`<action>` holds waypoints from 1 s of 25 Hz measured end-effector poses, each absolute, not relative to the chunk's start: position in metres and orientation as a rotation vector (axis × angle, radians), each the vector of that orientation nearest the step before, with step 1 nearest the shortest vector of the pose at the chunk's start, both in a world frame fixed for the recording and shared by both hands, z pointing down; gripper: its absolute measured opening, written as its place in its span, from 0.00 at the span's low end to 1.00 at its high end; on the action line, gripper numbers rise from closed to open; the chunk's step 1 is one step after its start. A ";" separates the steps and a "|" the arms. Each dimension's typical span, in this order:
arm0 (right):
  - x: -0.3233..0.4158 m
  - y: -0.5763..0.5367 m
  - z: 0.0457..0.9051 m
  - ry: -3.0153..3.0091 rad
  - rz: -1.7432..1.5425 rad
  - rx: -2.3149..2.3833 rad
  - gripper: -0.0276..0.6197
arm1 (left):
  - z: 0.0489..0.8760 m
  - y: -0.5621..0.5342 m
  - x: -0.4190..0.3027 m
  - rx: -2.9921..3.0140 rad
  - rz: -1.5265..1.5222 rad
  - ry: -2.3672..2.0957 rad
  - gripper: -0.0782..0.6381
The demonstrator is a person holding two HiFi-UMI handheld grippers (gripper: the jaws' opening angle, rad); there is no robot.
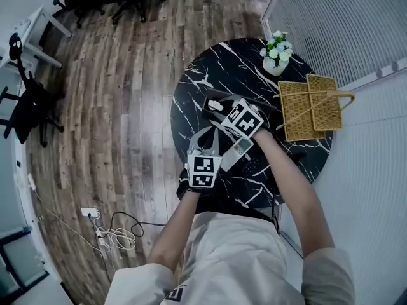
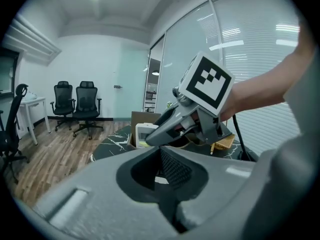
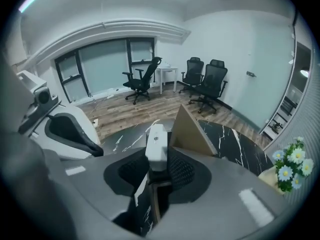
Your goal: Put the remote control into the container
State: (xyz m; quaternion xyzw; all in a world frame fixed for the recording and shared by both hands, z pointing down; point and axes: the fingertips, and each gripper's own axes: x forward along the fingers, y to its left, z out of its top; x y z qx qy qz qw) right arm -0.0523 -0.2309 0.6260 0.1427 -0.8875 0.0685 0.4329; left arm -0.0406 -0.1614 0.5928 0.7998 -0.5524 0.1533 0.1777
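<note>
The white remote control [image 3: 156, 146] stands on end between the jaws of my right gripper [image 3: 157, 171], which is shut on it. In the left gripper view its small screen end [image 2: 144, 133] points toward a brown cardboard box [image 2: 131, 121]. One box flap [image 3: 190, 131] rises just behind the remote. In the head view my right gripper [image 1: 220, 110] hangs over the middle of the round black marble table [image 1: 191, 81], pointing steeply down. My left gripper [image 1: 206, 140] is close beside it, nearer the person; its jaws [image 2: 167, 184] are shut with nothing between them.
A wicker basket [image 1: 311, 107] lies at the table's right edge, and a small pot of white flowers [image 1: 277, 53] stands at the back. A pale oblong thing [image 1: 236, 151] lies on the table between the grippers. Office chairs [image 2: 75, 104] stand on the wooden floor beyond.
</note>
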 end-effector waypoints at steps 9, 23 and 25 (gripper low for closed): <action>-0.016 -0.230 0.552 -2.330 0.067 0.704 0.18 | 0.580 -0.150 -0.018 2.327 0.458 -1.496 0.12; 0.101 -0.119 0.548 -2.302 0.580 1.408 0.05 | 0.560 -0.125 -0.018 2.357 0.520 -1.440 0.12; 0.105 -0.104 0.555 -2.301 0.642 1.442 0.05 | 0.561 -0.117 -0.018 2.351 0.499 -1.426 0.12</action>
